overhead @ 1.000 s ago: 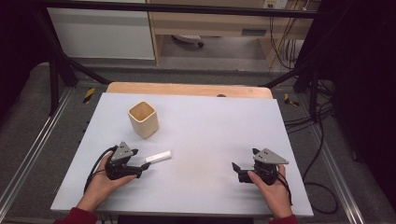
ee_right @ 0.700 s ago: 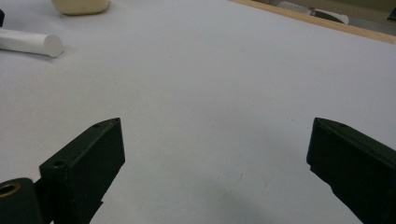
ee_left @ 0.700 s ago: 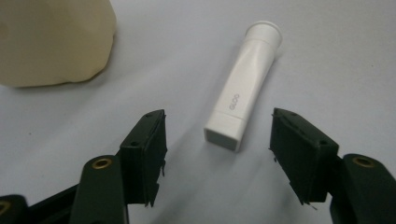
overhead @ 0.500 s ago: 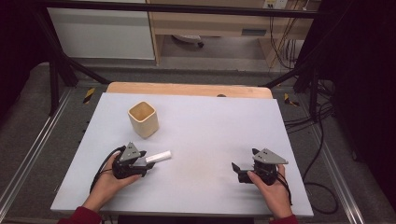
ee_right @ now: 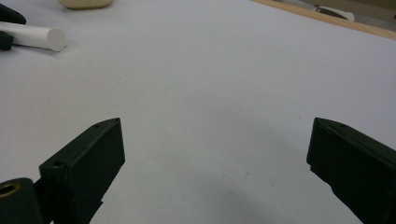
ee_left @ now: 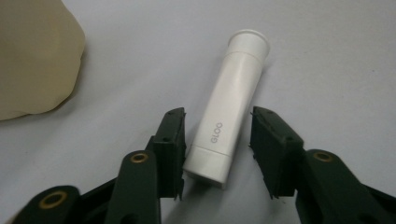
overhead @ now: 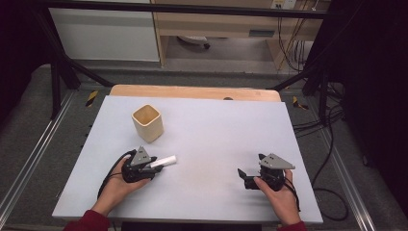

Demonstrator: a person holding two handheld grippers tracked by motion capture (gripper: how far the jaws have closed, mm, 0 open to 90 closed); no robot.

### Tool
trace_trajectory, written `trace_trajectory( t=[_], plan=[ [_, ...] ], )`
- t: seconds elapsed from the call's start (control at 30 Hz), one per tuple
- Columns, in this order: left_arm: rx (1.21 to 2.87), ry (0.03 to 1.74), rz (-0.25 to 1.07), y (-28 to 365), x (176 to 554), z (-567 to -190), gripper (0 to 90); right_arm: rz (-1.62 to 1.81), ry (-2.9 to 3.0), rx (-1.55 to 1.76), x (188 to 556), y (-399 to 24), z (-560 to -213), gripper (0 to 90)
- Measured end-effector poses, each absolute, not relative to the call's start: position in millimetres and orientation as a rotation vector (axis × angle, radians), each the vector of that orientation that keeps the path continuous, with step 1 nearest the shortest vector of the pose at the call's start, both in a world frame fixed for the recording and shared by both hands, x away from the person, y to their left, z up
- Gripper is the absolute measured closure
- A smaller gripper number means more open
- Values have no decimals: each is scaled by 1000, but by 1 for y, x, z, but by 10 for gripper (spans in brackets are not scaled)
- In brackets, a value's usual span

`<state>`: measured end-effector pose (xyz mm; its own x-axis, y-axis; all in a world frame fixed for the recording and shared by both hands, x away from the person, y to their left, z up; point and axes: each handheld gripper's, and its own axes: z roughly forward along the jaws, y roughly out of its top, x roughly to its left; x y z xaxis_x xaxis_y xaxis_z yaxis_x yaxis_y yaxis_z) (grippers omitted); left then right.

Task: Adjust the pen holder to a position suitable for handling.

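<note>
grey table (overhead: 207,130) seen from the high view, wooden strip along its far edge. left gripper (overhead: 153,167) sits at about 8 o'clock on the table, held by the person's left hand (overhead: 117,187). its jaws are apart, one on each side of a white tube (overhead: 162,161) lying flat on the table. in the left gripper view the tube (ee_left: 229,109) runs from between the jaws toward 1 o'clock, flared rim at the far end, capped end nearest the camera, "gloo" printed on its side. left jaw pad looks touching or just beside the tube, right jaw has a visible gap, so not clamped yet.

tan cup (overhead: 147,122) stands upright at roughly 10 o'clock on the table, near the tube but apart from it, open top up. in the left gripper view it (ee_left: 35,56) shows as a blurry tan shape at 10 o'clock.

right gripper (overhead: 245,174) at about 4 o'clock on the table, in the right hand (overhead: 281,195), pointing toward 9 o'clock, well apart from the tube. right gripper view: jaws wide apart, bare table between them, tube end (ee_right: 35,37) at 10 o'clock far off.
</note>
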<state>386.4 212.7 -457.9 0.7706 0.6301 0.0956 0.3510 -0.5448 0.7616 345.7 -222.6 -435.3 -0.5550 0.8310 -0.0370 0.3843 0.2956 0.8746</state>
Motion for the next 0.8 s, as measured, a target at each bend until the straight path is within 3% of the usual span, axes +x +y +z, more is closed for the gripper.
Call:
trace_trajectory(
  t=[0.23,0.8],
  plan=[
    [2208,685,456,211,384,-458,705,1196,2080,1077,346,-222,-435,46],
    [2197,682,408,197,378,-431,715,1168,1995,871,349,-187,-415,36]
  ],
)
